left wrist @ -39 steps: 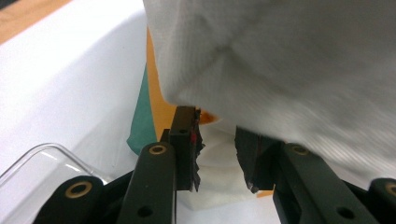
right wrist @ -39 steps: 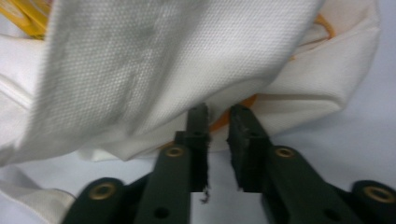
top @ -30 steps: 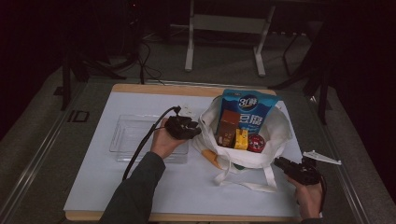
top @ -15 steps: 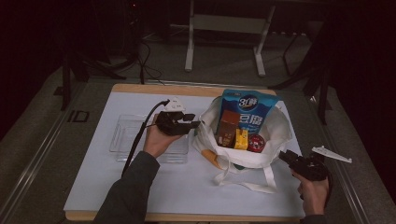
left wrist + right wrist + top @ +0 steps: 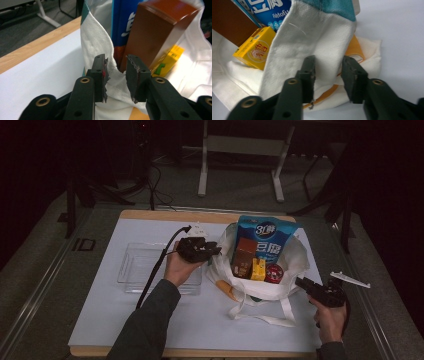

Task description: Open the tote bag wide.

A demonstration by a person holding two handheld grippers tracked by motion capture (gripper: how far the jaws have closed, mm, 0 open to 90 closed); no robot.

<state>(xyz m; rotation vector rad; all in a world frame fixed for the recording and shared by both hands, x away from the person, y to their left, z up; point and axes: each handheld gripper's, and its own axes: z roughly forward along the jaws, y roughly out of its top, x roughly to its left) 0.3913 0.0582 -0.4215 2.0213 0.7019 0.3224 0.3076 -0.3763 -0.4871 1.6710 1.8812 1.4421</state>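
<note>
A white cloth bag (image 5: 280,287) with teal trim stands on the table's right half. It holds a blue pouch (image 5: 267,237), a brown carton (image 5: 243,255), a small yellow box (image 5: 258,269) and a red round item (image 5: 274,272). My left gripper (image 5: 216,251) is at the bag's left rim. In the left gripper view its jaws (image 5: 116,72) stand open with the rim's cloth (image 5: 96,45) between them, the brown carton (image 5: 155,32) just behind. My right gripper (image 5: 300,281) is at the bag's right side, open (image 5: 328,72) astride a flap of cloth (image 5: 312,32).
A clear plastic tray (image 5: 137,270) lies left of the bag, partly under the left hand. White sheet (image 5: 100,320) covers the wooden table. The bag's handles (image 5: 260,317) trail toward the front edge. A metal frame (image 5: 240,150) stands on the floor beyond.
The left gripper swung slightly away from the bag's left rim and came back to it. The right gripper moved forward to the bag's right side.
</note>
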